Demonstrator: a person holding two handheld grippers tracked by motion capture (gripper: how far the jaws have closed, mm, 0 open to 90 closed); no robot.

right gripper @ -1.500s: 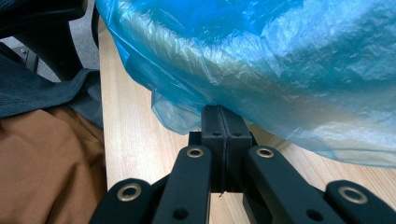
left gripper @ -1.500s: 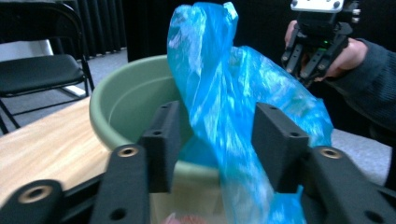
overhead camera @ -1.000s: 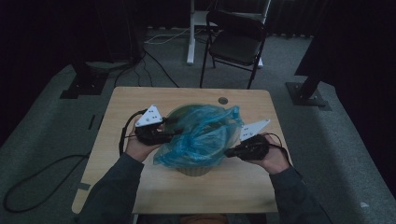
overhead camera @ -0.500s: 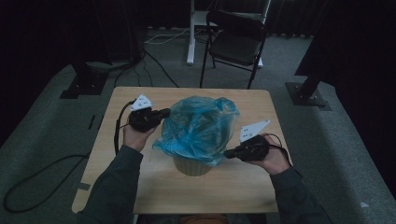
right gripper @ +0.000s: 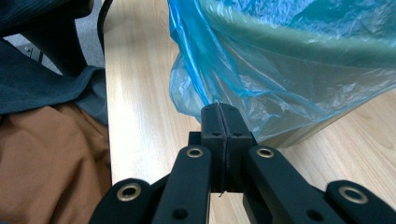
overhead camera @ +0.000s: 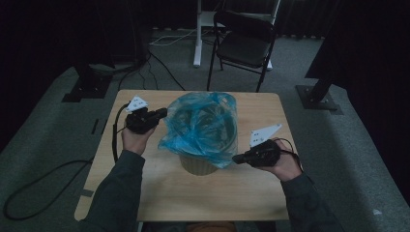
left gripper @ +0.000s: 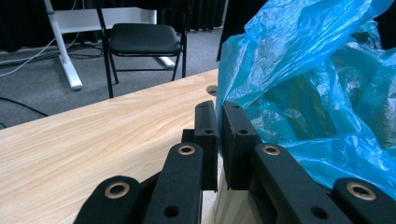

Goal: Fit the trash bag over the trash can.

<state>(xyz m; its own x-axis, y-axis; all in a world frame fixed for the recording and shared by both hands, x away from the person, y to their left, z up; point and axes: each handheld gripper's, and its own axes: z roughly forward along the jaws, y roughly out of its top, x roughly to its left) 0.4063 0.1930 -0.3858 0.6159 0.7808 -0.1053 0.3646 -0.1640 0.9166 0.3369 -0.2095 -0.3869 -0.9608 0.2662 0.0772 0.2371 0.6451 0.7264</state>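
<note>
Since the earlier frame, the left claw (overhead camera: 162, 114) had slid outward to the bag's nine o'clock edge, and its jaws had just been closing; they stood nearly together on the edge of the blue plastic bag (overhead camera: 200, 126), though whether film was truly caught I could not tell. That bag lay draped over the pale bin (overhead camera: 198, 165) at the middle of the table (overhead camera: 145, 193). At five o'clock the right claw (right gripper: 224, 114) was clamped tight on the bag's hem. Pulling the two sides apart too hard could tear the thin film. If the left claw missed the hem, the liner might slip off the rim, or the light bin might tip.
</note>
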